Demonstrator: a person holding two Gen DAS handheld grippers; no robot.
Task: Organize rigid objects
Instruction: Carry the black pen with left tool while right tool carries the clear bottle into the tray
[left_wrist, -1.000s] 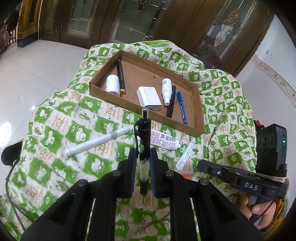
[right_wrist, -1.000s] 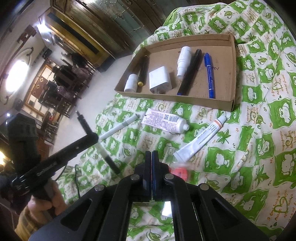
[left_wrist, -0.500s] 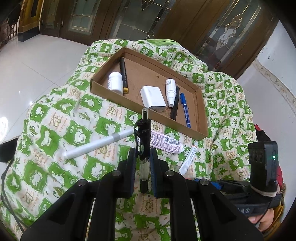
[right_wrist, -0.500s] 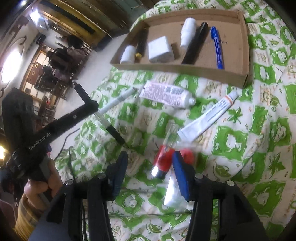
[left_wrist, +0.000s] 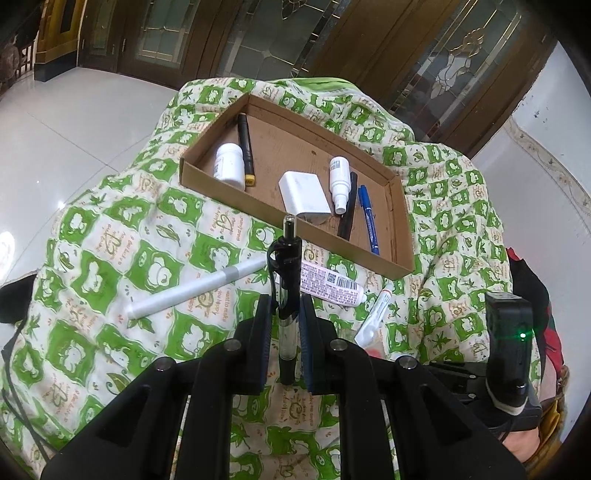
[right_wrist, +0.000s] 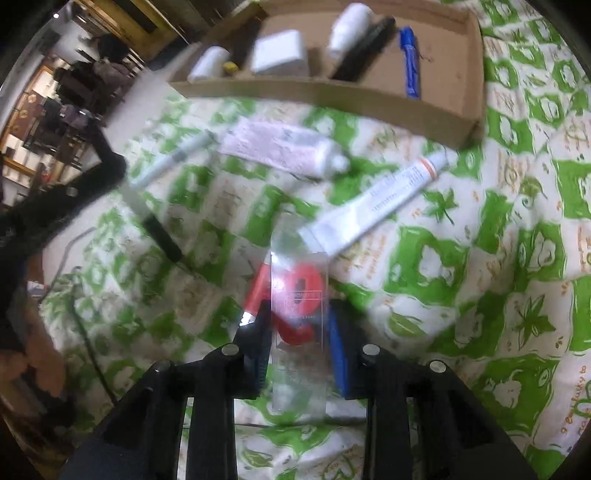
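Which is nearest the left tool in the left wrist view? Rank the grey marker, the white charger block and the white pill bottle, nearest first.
From the left tool, which holds a pen:
1. Grey marker, on the quilt just left of the tool.
2. White charger block, inside the cardboard tray's near edge, straight ahead.
3. White pill bottle, deeper in the tray, at its left end.

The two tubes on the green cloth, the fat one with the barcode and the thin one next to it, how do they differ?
The barcode tube is thicker and pinkish white with dense print; the thin tube is slimmer and plainer, with an orange band near its cap. The barcode tube lies nearly along the cardboard tray front wall; the thin tube angles toward it. Both lie flat on the cloth outside the tray, caps on.
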